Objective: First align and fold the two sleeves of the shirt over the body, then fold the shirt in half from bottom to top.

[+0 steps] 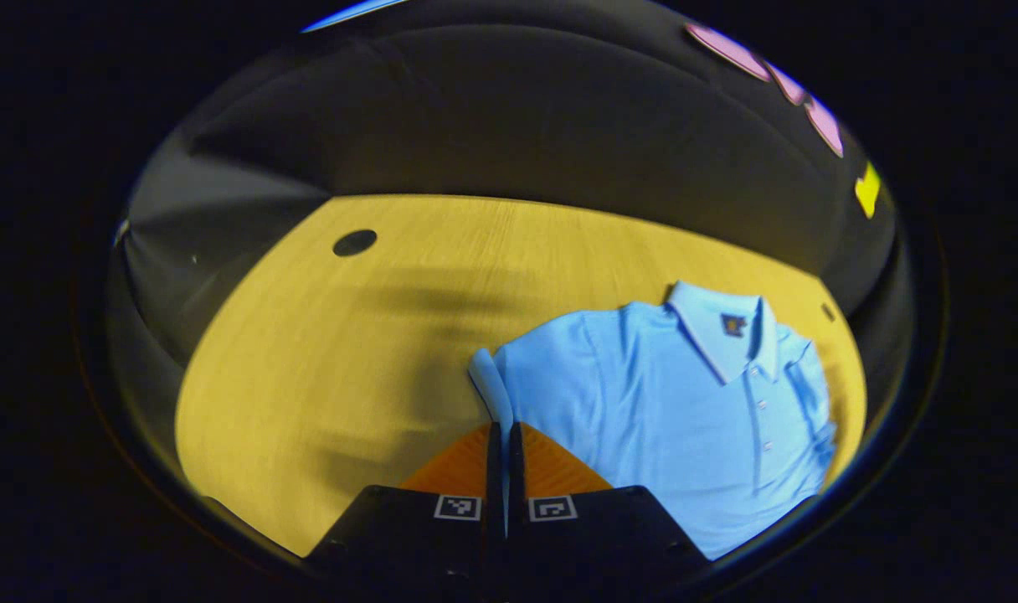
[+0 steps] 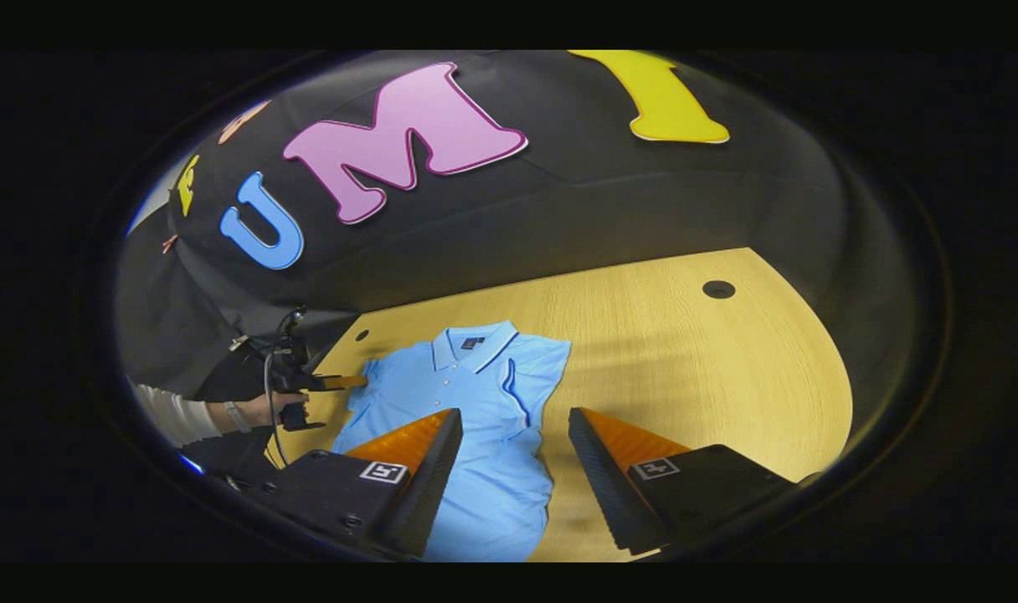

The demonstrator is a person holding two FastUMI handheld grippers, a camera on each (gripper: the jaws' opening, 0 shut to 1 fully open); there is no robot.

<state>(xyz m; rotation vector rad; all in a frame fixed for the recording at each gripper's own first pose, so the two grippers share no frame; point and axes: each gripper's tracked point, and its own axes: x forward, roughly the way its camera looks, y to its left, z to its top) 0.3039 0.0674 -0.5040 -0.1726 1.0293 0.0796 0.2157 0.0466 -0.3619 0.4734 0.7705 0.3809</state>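
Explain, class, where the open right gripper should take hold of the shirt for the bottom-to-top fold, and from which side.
Probably the hem corner nearest the right gripper, approached from the shirt's open side edge. That sleeve already lies folded over the body, leaving a straight edge on the table. Flat cloth offers only edges, so slide one finger under. The left gripper is shut on the opposite sleeve.

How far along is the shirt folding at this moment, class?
One sleeve already looks folded over the shirt body. The left gripper has its jaws shut on the other sleeve, not yet folded. The right gripper hangs open. The bottom-to-top fold is left.
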